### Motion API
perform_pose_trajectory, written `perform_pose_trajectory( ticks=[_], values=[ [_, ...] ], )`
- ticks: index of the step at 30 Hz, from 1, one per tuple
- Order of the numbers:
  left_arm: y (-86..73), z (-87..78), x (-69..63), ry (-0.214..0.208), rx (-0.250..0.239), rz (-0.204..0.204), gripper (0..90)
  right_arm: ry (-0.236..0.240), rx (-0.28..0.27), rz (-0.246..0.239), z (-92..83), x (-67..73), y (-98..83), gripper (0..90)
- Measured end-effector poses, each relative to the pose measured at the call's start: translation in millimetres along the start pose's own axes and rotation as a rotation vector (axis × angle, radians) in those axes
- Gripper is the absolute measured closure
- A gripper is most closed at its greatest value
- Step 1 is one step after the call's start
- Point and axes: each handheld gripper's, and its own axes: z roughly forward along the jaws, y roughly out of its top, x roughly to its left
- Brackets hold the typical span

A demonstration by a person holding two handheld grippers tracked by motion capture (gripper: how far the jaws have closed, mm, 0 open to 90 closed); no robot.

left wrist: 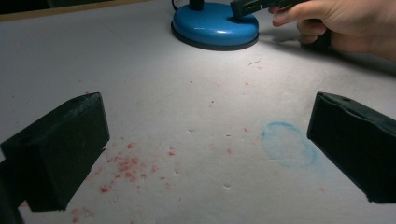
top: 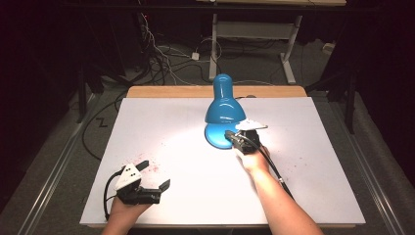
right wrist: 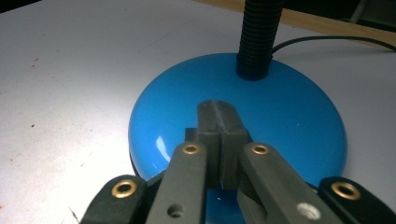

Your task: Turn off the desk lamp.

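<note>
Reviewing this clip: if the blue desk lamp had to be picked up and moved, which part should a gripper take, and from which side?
Probably the black ribbed neck just above the round base of the blue lamp. It is narrow enough for two jaws; the domed, glossy base is too wide and slick. Come in level from the person's side, where the shut right gripper now sits over the base, below the overhanging shade.

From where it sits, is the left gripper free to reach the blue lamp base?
Probably yes: bare white table lies between the open left gripper and the round blue lamp base, though the right gripper occupies its near side.
</note>
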Motion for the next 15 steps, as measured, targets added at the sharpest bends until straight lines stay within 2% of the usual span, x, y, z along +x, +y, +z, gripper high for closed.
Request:
perform_pose_trajectory(
  ticks=[15],
  values=[
    [0.2, -0.6, 0.0, -0.002, 0.002, 0.002, 0.0, -0.001, -0.001, -0.001, 0.7, -0.3, -0.4, 90.0]
  ],
)
